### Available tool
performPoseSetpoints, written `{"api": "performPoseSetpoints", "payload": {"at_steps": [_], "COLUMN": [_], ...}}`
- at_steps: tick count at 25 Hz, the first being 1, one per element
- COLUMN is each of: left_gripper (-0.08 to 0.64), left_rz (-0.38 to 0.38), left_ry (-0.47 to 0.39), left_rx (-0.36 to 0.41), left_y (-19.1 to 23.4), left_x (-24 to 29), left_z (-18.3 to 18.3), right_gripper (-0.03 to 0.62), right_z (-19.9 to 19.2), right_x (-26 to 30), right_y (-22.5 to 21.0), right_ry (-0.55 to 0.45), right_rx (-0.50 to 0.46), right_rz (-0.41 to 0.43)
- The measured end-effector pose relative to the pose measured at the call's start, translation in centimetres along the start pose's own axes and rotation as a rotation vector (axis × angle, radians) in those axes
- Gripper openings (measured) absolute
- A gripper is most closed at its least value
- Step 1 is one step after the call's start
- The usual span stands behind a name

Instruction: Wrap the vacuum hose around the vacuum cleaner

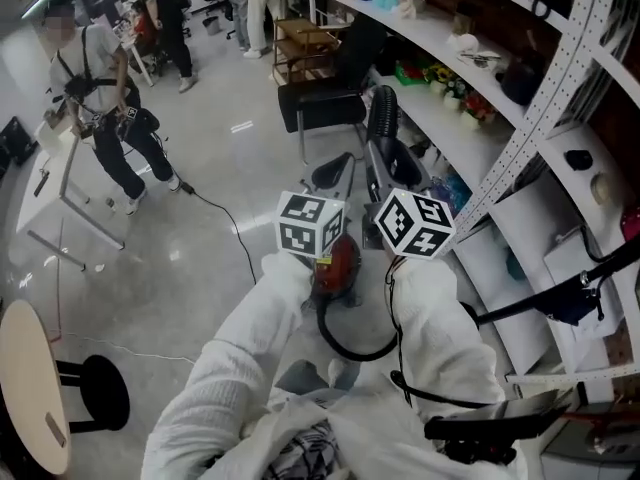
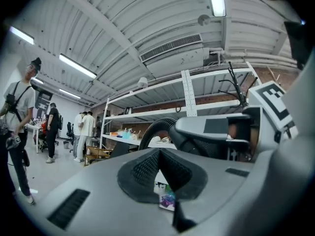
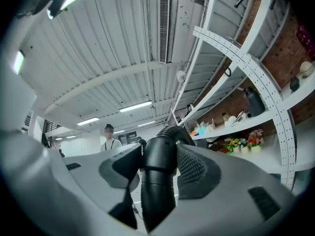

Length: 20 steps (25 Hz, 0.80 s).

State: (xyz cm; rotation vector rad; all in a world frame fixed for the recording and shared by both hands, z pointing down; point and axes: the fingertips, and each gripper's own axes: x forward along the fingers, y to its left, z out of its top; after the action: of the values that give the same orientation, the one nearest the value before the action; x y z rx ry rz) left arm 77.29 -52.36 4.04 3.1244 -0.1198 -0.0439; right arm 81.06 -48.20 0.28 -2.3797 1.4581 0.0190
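Right gripper view: right claw clamped on smooth cuff of black ribbed plastic vacuum hose. Left gripper view: left claw pressed together, nothing between. Head view: round red vacuum cleaner on glossy grey floor under both claws, hose looping just beside it.

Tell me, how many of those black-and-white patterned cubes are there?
2. The left cube tops the left gripper; the right cube, just beside it, tops the right gripper, which grips the vacuum hose. None seems hidden.
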Motion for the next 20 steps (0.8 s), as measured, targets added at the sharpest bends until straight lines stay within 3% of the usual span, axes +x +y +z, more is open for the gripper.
{"api": "performPoseSetpoints", "payload": {"at_steps": [10,20], "left_gripper": [0.003,0.003], "left_rz": [0.060,0.121], "left_ry": [0.030,0.079], "left_rx": [-0.047,-0.055], "left_y": [14.7,33.0], "left_x": [1.6,-1.0], "left_z": [-2.2,-4.7], "right_gripper": [0.232,0.232], "right_z": [-6.8,-15.5], "right_x": [12.7,28.0], "right_y": [4.1,12.7], "right_ry": [0.081,0.157], "right_rx": [0.001,-0.034], "right_rz": [0.031,0.079]}}
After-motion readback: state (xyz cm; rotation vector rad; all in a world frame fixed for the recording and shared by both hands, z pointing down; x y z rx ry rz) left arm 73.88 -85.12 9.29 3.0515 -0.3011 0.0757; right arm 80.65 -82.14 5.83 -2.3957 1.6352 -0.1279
